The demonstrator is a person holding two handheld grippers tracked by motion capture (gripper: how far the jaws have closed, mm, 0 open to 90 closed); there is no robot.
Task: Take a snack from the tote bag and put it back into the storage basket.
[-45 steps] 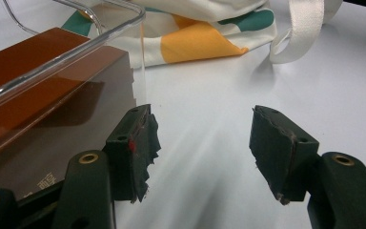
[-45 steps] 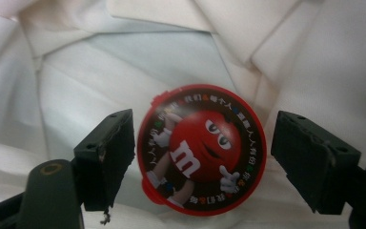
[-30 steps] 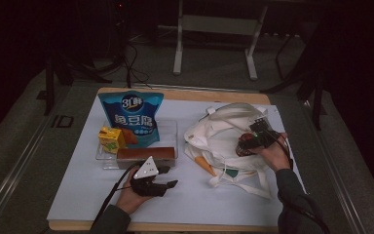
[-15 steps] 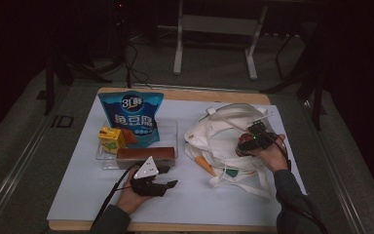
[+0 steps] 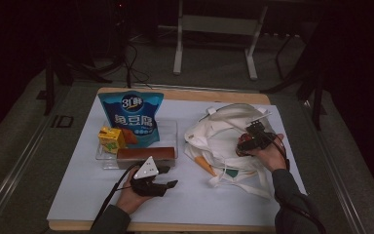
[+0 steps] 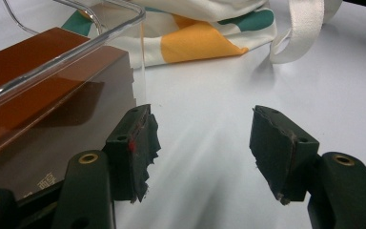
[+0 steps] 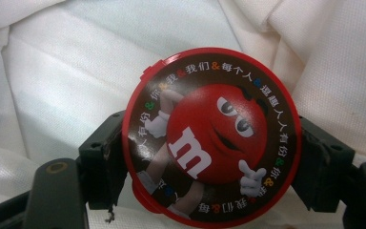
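Note:
My right gripper [image 5: 247, 141] hangs over the white tote bag [image 5: 216, 134] at the table's right, shut on a round red-rimmed M&M's candy tin [image 7: 212, 138]. The tin's printed lid faces the camera, and a black pad [image 7: 102, 157] presses on each side of it. My left gripper [image 5: 168, 176] rests low near the front edge, pointing right. Its jaws stand open with only bare white table between its fingertips [image 6: 133, 143]. Just beside its left jaw lies a brown box [image 6: 38, 95] inside a clear tray [image 6: 100, 36].
The clear tray [image 5: 174, 130] also holds a blue snack pouch [image 5: 132, 116] standing upright and a yellow carton [image 5: 111, 139]. The tote's straps [image 5: 238, 183] and its orange and green print [image 6: 205, 43] spread over the white mat. The table's wooden edge runs along the front.

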